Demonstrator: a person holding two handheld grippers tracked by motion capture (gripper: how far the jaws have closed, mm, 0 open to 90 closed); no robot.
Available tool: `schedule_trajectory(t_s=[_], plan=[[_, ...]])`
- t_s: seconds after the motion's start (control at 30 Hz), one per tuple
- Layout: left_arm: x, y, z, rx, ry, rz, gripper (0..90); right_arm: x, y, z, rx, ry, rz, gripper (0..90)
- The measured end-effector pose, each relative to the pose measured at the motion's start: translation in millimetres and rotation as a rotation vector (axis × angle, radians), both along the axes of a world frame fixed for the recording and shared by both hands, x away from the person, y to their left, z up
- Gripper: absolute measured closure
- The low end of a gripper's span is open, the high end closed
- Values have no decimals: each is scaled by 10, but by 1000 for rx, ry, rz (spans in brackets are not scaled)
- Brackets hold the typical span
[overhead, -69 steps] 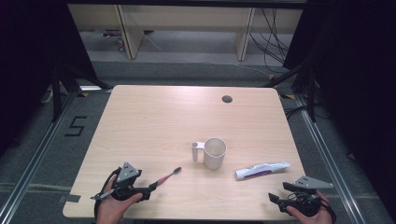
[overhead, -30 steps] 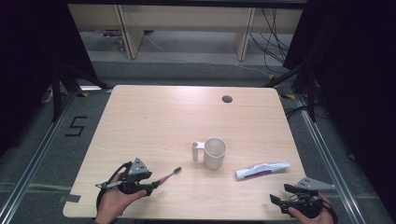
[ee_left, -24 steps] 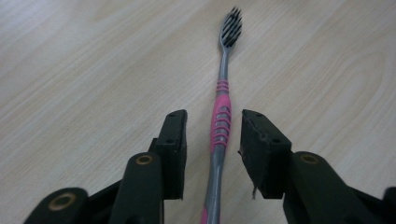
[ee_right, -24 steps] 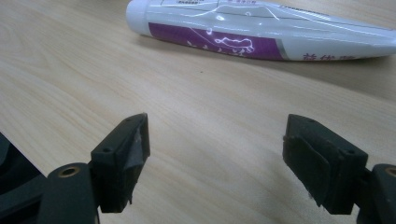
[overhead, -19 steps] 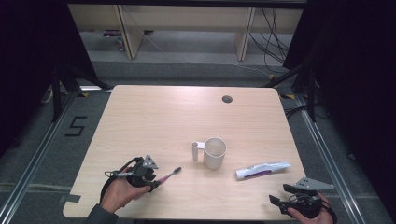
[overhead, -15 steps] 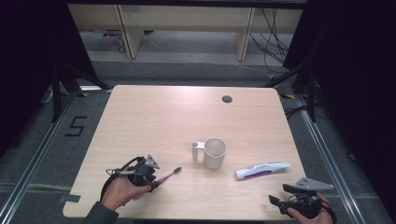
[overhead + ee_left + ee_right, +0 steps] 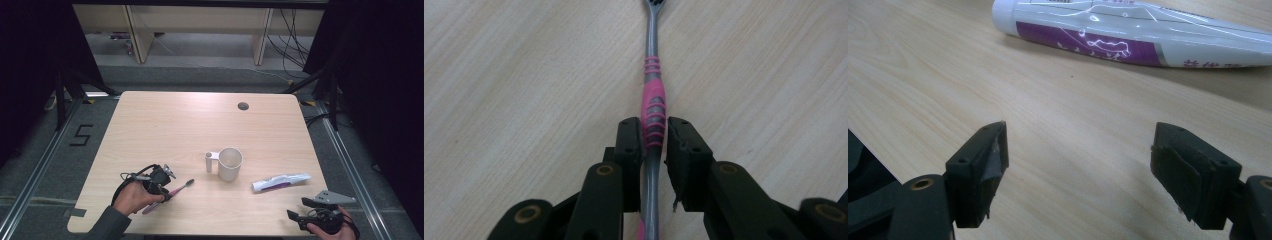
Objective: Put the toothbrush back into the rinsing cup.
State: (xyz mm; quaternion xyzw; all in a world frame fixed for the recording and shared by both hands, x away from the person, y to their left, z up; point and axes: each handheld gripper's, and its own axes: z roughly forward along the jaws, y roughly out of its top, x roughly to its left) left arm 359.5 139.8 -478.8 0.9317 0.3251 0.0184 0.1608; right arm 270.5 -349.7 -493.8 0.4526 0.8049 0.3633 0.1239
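Now | cup [image 7: 230, 163]: upright, interior unclear | left tongs [image 7: 655, 145]: astride toothbrush [image 7: 653, 100]

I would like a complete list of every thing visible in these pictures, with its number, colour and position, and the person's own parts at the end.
pink and grey plastic toothbrush: 1, pink and grey, lying on the table near its front left, handle between the left jaws
white plastic cup with a handle: 1, white, upright near the middle of the table, handle toward the left
white and purple toothpaste tube: 1, white with purple print, lying to the right of the cup
light wooden table: 1, pale wood, round dark hole near its far right
left gripper: 1, black, jaws close on both sides of the toothbrush handle
right gripper: 1, black, jaws wide apart, at the front right edge, short of the tube
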Motion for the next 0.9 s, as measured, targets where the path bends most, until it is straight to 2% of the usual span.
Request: schedule_trajectory(t_s=[0.13, 0.23, 0.47, 0.57, 0.7, 0.83, 0.9], plan=[[30, -40, -15, 21, 29, -10, 760, 7, 2, -4, 0, -8, 9, 242], [45, -64, -31, 36, 26, -24, 765, 3, 2, -5, -1, -8, 7, 242], [80, -119, -21, 80, 48, -66, 787, 4, 13, -10, 8, -4, 8, 242], [94, -143, -14, 103, 63, -77, 792, -1, 6, -5, -3, -3, 8, 242], [109, -166, -13, 126, 71, -82, 806, 4, 12, -15, 8, -1, 14, 242], [113, -191, -6, 153, 77, -95, 817, -1, 9, -6, -2, -5, 9, 243], [103, -197, -10, 153, 81, -101, 819, -7, 3, 1, -14, -3, 5, 243]])
